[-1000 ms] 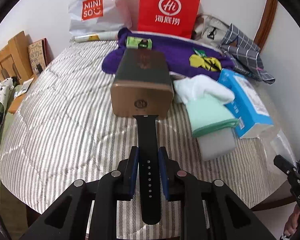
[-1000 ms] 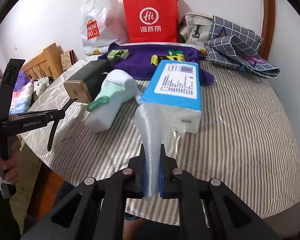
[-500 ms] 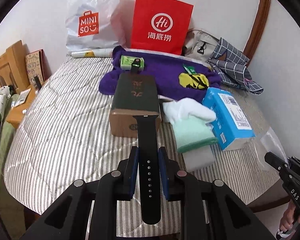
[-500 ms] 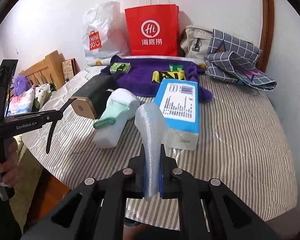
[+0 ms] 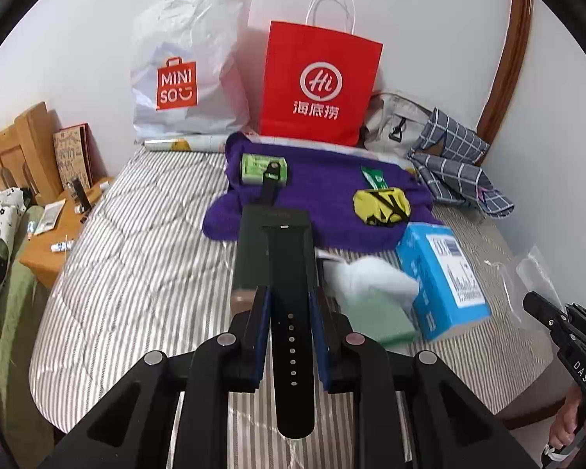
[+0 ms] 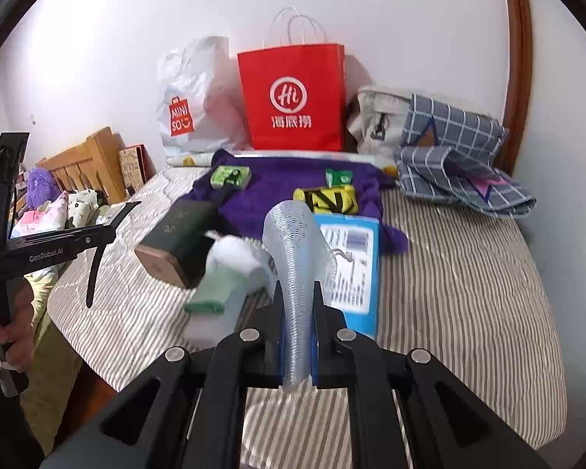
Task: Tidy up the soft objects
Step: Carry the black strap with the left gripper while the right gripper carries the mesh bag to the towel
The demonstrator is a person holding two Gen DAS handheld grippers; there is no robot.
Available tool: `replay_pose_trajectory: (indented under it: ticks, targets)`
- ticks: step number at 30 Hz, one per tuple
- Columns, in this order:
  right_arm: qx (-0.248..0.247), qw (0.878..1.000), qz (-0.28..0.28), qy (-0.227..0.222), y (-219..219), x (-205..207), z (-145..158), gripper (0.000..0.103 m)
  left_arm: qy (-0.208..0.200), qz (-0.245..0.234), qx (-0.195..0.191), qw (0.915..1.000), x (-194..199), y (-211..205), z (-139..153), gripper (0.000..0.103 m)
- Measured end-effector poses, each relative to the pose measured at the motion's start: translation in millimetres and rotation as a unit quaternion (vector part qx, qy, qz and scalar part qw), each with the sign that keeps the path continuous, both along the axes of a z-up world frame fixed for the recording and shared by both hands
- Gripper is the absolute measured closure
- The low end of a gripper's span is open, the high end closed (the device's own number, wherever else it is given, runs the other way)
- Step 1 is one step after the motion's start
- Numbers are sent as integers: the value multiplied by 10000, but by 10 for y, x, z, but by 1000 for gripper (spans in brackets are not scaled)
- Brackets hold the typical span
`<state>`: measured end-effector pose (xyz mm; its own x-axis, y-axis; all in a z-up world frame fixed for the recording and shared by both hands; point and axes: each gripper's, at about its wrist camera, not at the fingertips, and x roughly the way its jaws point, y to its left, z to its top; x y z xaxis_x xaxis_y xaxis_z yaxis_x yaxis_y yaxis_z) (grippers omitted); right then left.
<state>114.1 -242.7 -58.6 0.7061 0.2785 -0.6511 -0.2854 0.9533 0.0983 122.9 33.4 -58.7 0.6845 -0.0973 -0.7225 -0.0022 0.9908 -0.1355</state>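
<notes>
Black strap (image 5: 291, 332) clamped in left tool (image 5: 290, 314)

We take the dark box (image 5: 274, 250) on the bed (image 5: 136, 273) as our landmark. Behind it lies the towel (image 5: 324, 195), which bears a small packet (image 5: 259, 169) and a folded sock pair (image 5: 381, 207). Right of the box sits the rolled cloth bundle (image 5: 371, 293), and beyond that the tissue pack (image 5: 441, 277). Far behind the box, two shopping bags (image 5: 318, 86) stand against the wall. To its left, beside the bed, stands a nightstand (image 5: 58, 242).
</notes>
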Motion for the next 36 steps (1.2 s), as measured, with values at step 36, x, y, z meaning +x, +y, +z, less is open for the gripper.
replay_pose_trajectory:
  ticks: [36]
  targets:
    - [748, 9970, 128, 145, 84, 1455, 340, 94, -54, -235, 157, 9996, 1403, -33, 299, 83]
